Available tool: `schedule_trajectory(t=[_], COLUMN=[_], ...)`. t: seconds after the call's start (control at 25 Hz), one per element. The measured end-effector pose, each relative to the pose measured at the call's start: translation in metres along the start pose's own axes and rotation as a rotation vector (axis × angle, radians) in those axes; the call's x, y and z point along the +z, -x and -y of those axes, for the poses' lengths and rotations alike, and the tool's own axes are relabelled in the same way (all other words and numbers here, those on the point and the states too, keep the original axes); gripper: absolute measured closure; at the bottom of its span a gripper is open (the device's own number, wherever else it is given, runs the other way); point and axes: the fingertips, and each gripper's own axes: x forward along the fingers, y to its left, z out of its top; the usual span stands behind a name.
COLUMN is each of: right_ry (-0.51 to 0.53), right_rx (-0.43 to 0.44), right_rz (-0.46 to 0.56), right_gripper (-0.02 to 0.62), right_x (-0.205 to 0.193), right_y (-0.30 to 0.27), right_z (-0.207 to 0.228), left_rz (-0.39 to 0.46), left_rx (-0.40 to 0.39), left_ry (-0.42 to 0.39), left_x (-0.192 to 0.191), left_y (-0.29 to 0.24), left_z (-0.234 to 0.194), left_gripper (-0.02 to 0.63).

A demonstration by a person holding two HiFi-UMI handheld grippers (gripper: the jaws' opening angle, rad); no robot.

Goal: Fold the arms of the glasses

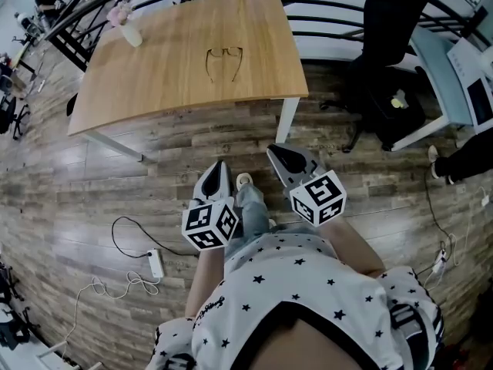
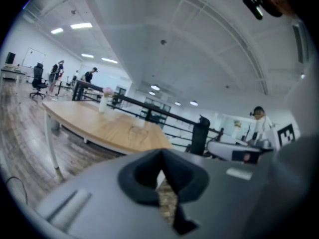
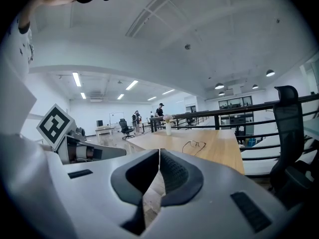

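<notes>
A pair of thin-framed glasses (image 1: 224, 58) lies on the wooden table (image 1: 154, 75) with both arms spread open toward me; the glasses (image 3: 194, 145) also show in the right gripper view and faintly as glasses (image 2: 135, 132) in the left gripper view. My left gripper (image 1: 219, 166) is held near my body, well short of the table, jaws shut and holding nothing. My right gripper (image 1: 276, 154) is beside it, also shut with nothing between its pads. Both point toward the table.
A small white vase with pink flowers (image 1: 125, 23) stands at the table's far left corner. A black office chair (image 1: 381, 45) sits right of the table, by a white desk (image 1: 454, 83). A power strip and cables (image 1: 150, 262) lie on the wooden floor. People stand far off.
</notes>
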Motion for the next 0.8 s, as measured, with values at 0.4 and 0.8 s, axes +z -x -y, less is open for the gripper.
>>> schedule_trajectory(t=[0.4, 0.8], right_ry=[-0.008, 0.002], right_rx=[-0.030, -0.055], right_rz=[-0.028, -0.035], right_gripper=[0.577, 0.577], right_x=[-0.001, 0.025], right_y=[-0.040, -0.111], right_z=[0.040, 0.074], left_rz=[-0.009, -0.039], left_rx=[-0.015, -0.035], left_ry=[-0.004, 0.005], left_x=[0.015, 0.048], left_y=[-0.054, -0.119], left_z=[-0.015, -0.054], left_gripper=[0.600, 0.600])
